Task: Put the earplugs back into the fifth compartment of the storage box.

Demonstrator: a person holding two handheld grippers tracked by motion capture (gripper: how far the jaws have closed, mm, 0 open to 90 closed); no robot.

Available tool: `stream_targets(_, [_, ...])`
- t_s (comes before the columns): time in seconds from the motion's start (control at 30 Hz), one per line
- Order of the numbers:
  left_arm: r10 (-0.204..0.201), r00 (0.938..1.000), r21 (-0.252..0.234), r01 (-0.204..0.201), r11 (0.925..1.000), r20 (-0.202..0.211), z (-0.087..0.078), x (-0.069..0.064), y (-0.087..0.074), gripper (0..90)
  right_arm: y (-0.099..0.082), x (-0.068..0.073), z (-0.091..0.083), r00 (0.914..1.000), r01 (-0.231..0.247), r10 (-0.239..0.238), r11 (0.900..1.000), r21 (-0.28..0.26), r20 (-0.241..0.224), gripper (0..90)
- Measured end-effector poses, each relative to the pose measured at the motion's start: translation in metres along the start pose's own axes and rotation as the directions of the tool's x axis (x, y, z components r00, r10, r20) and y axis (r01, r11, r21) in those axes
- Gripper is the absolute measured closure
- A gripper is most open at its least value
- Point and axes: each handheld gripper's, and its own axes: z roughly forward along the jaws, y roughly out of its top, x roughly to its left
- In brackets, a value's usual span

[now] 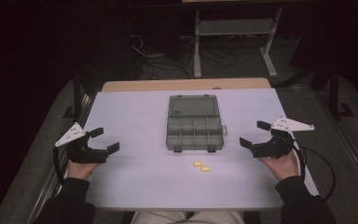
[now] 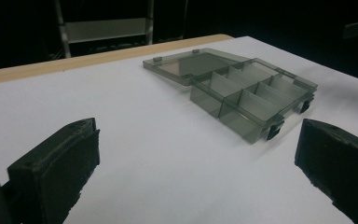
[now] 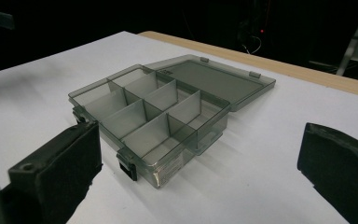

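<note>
Left hand-held gripper: yours, lower left, jaws spread, empty.
Right hand-held gripper: lower right, likewise agape.
Organizer box: centre, lid open.
Yellow pieces: just below it on the tabletop.

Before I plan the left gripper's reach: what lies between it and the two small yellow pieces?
Nothing: in the high view, bare white tabletop runs from the open left gripper to the two yellow pieces.
</note>
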Motion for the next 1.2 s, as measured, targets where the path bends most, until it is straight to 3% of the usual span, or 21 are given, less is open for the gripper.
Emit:
stream_targets(0.33, [0.041,0.9990,0.019,-0.041,0.9990,-0.015,-0.001,-0.005,0.002,0.0,0.001,0.005,-0.002,0.9997,0.017,-0.017,0.9998,-0.005,-0.015,0.0])
stream_targets(0.6, [0.069,0.9976,0.051,-0.069,0.9963,-0.006,-0.001,-0.011,0.006,0.0,0.001,0.005,-0.004,0.9997,0.013,-0.014,0.9999,-0.007,-0.019,0.0])
stream_targets(0.77, [0.091,0.9956,0.085,-0.092,0.9921,0.022,0.002,-0.015,0.011,0.0,0.002,0.007,-0.006,0.9995,0.020,-0.020,0.9998,-0.008,-0.023,0.0])
stream_targets(1.2, [0.195,0.9793,0.110,-0.200,0.9736,0.056,0.012,-0.028,0.046,0.0,0.004,0.006,-0.010,0.9994,0.011,-0.012,0.9997,-0.021,-0.033,0.0])
